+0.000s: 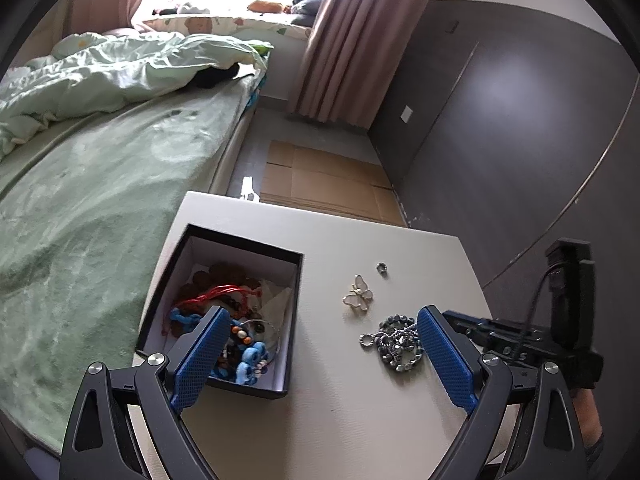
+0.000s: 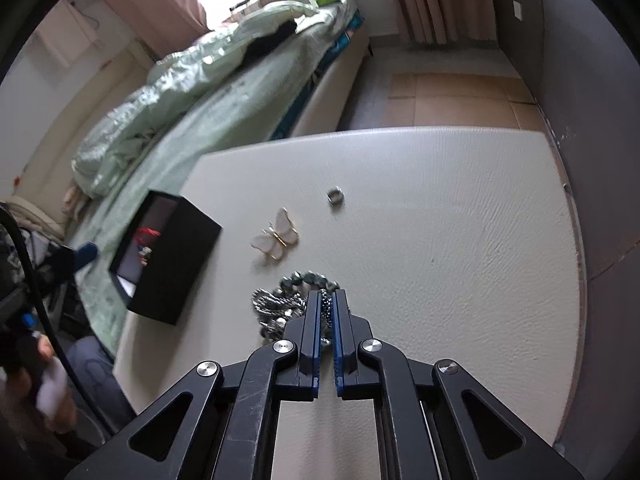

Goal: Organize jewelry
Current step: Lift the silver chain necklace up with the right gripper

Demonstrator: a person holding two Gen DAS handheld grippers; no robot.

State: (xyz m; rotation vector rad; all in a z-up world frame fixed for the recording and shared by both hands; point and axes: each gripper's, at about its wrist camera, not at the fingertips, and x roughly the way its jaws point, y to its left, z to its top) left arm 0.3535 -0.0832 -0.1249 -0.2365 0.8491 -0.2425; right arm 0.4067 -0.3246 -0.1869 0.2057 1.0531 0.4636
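Low in the frame, the right gripper [image 2: 328, 304] has its blue ribbed fingers [image 2: 313, 320] pinched on a faceted bead necklace [image 2: 288, 300]. The left gripper [image 1: 320, 344] gapes wide and empty over the pebbled white surface [image 1: 360, 400], beside a matte black box [image 1: 224, 316] of cords.

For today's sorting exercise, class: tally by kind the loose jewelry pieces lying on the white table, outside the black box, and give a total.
Rings: 1, the small silver ring
Butterfly pieces: 1, the white butterfly
Beaded chains: 1, the grey beaded chain, with the right gripper closed on it
Total: 3
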